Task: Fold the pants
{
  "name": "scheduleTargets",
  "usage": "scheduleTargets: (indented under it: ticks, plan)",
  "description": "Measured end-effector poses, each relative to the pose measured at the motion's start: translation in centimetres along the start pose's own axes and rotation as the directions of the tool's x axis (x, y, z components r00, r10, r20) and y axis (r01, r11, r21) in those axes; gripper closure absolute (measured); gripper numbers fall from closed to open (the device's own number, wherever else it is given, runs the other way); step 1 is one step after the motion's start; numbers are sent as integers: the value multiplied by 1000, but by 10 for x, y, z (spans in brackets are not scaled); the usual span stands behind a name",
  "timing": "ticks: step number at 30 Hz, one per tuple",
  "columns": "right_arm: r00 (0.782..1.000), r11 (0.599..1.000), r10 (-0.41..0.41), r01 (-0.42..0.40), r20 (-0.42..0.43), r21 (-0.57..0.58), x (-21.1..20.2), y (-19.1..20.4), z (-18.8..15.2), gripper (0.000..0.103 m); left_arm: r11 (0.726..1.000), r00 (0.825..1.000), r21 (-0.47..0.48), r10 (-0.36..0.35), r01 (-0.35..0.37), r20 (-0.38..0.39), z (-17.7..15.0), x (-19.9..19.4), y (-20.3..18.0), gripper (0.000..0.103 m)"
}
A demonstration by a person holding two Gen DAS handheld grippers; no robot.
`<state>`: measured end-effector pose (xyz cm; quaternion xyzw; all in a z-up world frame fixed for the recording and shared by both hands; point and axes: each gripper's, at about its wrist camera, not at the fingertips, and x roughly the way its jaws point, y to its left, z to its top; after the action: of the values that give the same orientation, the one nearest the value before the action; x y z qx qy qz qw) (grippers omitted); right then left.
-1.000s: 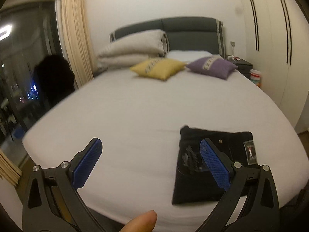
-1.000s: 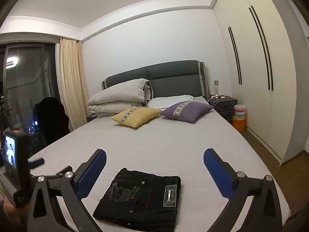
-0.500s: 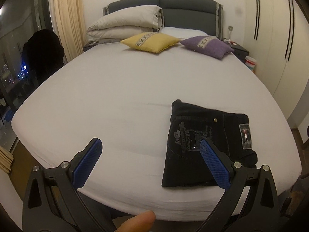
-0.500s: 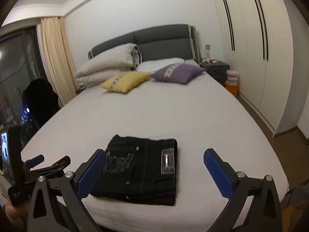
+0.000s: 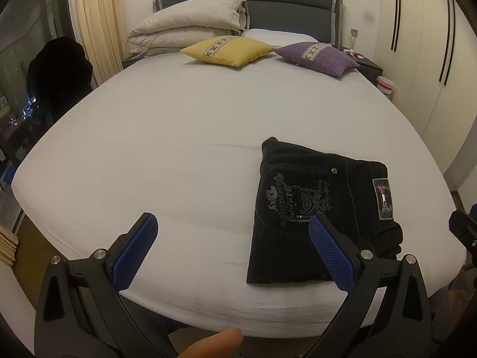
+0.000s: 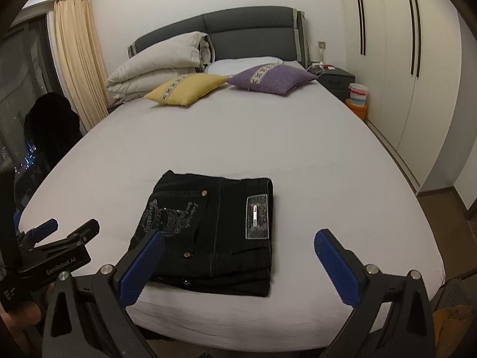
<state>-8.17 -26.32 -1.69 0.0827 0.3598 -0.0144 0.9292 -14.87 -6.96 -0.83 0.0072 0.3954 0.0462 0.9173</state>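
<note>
Item 1, nearest: your left gripper [image 5: 229, 244], black frame with blue-padded fingers [image 5: 135, 250] spread wide apart, holding nothing, hovering off the foot edge of the bed. A fingertip of your hand [image 5: 214, 343] shows beneath it.

Item 2: your right gripper [image 6: 238, 264], same build, its blue fingers [image 6: 335, 265] likewise well apart and empty, also poised at the foot edge.

Item 3: the black denim pants [image 6: 214, 232], lying on the white fitted bed sheet [image 6: 268, 149] near the foot edge, toward the right corner. They form a compact rectangular stack of several layers, back pocket with grey printed lettering uppermost, metal-look waistband patch [image 6: 258, 217] facing up. Neither gripper touches them. The lower right corner bulges slightly where the layers bunch.

Status, by judgement: the folding looks finished or nearly so. Edges are fairly square, with no loose leg trailing. What may remain for you is a light press or squaring of that bunched corner, if anything.

Item 4, mid-bed: bare sheet, smooth, nothing on it.

Item 5, head end: a mustard-yellow square cushion [image 6: 186, 89] and a purple square cushion [image 6: 272, 79], each with a patterned band, side by side.

Item 6, farthest: a folded beige quilt [image 6: 161, 62] against the dark grey padded headboard [image 6: 253, 34].
</note>
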Motion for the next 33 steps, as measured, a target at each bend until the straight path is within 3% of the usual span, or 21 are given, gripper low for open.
scheduleTargets:
  ticks: [33]
  plan:
    - [998, 1000, -2, 2, -69, -2, 12, -2, -8, 0, 1000, 999, 10, -20, 20, -30, -2, 11, -6, 0]
